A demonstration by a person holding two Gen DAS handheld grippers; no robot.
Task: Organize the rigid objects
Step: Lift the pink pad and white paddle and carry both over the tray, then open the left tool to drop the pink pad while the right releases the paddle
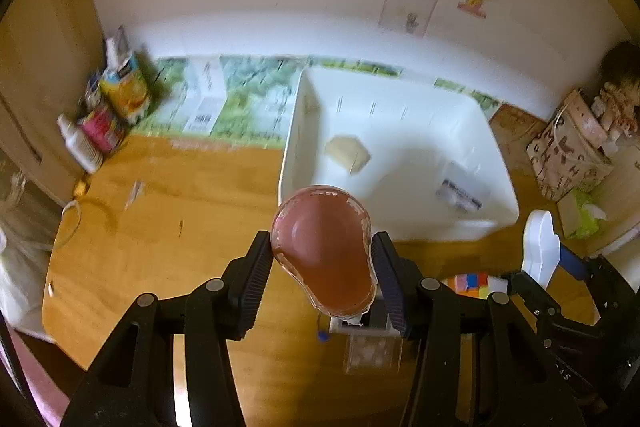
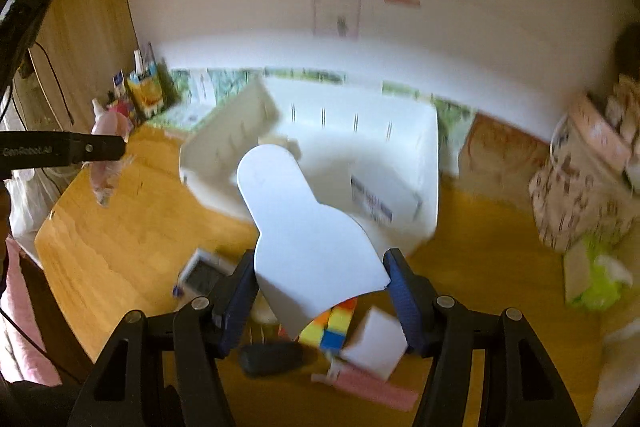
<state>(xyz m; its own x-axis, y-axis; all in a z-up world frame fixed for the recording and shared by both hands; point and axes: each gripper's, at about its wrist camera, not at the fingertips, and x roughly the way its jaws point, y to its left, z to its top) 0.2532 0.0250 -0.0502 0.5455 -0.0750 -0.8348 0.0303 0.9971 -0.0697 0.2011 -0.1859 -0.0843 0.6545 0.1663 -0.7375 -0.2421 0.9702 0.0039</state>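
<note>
My left gripper [image 1: 322,267] is shut on a clear pink pear-shaped case [image 1: 324,251] and holds it above the wooden table, just in front of the white bin [image 1: 296,131]. The case also shows in the right wrist view [image 2: 106,155]. My right gripper [image 2: 320,291] is shut on a flat white plastic piece [image 2: 304,239], held above the table before the bin [image 2: 428,163]. That piece also shows in the left wrist view [image 1: 540,247]. The bin holds a pale yellow block [image 1: 348,153] and a labelled white item [image 1: 460,195].
On the table below my right gripper lie a colourful cube [image 2: 332,323], a white block [image 2: 376,347], a pink item [image 2: 372,387], a black item [image 2: 272,359] and a small digital device [image 2: 202,275]. Bottles and cartons [image 1: 116,107] stand at the back left. A patterned bag [image 1: 568,151] stands right.
</note>
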